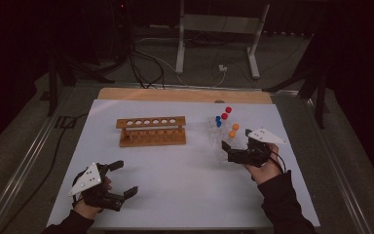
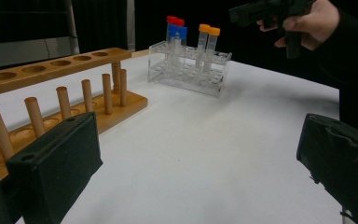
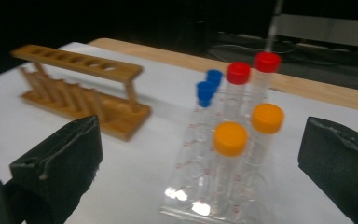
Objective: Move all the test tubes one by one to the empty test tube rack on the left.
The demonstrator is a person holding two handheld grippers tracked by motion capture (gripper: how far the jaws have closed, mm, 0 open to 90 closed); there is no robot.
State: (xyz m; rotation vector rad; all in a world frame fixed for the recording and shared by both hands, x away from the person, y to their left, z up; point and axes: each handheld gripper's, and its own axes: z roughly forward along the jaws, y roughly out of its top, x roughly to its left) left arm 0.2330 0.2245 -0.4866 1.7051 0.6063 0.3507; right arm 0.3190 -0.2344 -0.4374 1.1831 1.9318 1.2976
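The right gripper [image 1: 230, 151] hovered just beside the clear plastic rack [image 1: 218, 141], at about three o'clock on the white table [image 1: 185, 175], its jaws spread wide and holding nothing. In the right gripper view the nearest orange-capped tube [image 3: 230, 140] stood upright between the two black jaws, with a second orange-capped tube [image 3: 267, 119] just behind it toward one o'clock, two red-capped tubes [image 3: 238, 73] farther back and two blue-capped tubes [image 3: 205, 91] toward eleven o'clock. The wooden rack [image 1: 151, 130] stood empty near the table's centre, at about nine o'clock from the clear rack and well apart from it. The left gripper [image 1: 124, 180] rested at seven o'clock on the table, jaws spread, empty, well apart from both racks.
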